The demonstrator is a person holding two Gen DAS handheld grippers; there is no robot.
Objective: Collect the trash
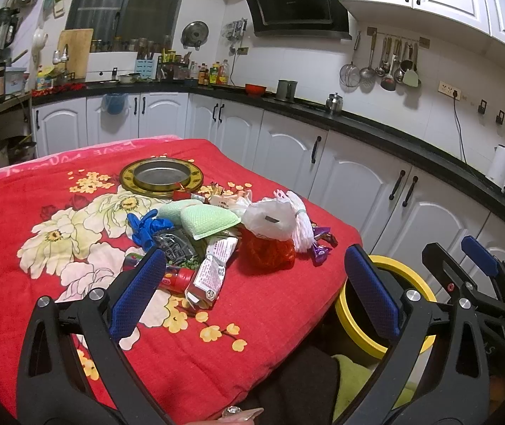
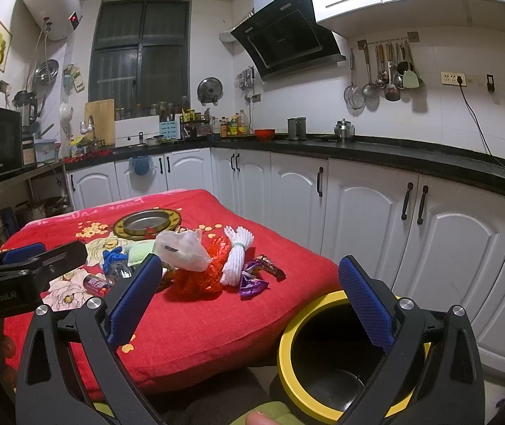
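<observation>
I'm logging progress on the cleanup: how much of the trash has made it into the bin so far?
Nothing looks done: what shows of the inside of the yellow-rimmed bin is bare. Nothing is in hand either; the left claw and right claw are both open and empty. All is left: the trash pile sits on the red cloth, including the white plastic bag and purple wrappers.

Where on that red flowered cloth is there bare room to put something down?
Free: the near edge of the red flowered cloth, between the pile and the yellow-rimmed black bin, and the left side. Crowded: the middle, the heap of wrappers and bags.
</observation>
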